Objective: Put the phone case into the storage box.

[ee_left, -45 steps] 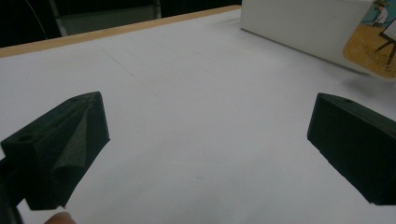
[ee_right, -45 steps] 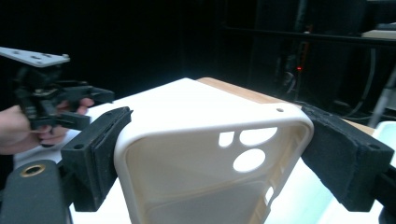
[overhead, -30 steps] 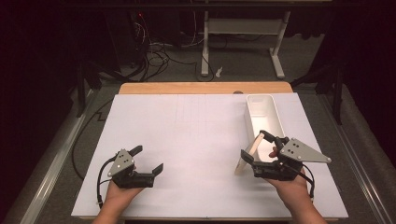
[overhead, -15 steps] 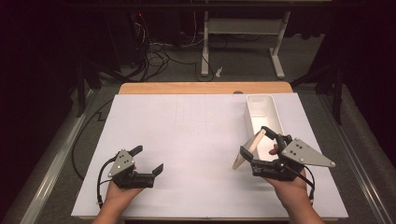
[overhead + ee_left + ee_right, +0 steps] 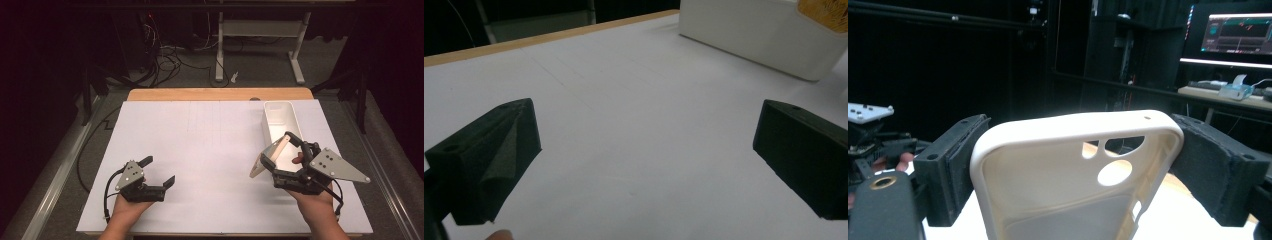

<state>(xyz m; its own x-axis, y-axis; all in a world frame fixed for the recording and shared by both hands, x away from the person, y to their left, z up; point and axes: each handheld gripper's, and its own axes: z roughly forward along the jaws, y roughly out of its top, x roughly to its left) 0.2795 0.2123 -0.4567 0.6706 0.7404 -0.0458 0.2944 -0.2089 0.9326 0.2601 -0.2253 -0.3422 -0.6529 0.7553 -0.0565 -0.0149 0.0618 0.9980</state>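
Between right tool [image 5: 1073, 165] jaws, cream phone case [image 5: 1068, 170], tilted

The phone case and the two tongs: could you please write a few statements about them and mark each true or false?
1. The right tongs grip the cream phone case by its two long edges. True.
2. The left tongs hold the white bin. False: they are open and empty, near the table's front left.
3. The phone case lies flat inside the bin. False: it is held tilted, beside the bin.
4. The case's camera cut-outs are visible. True.
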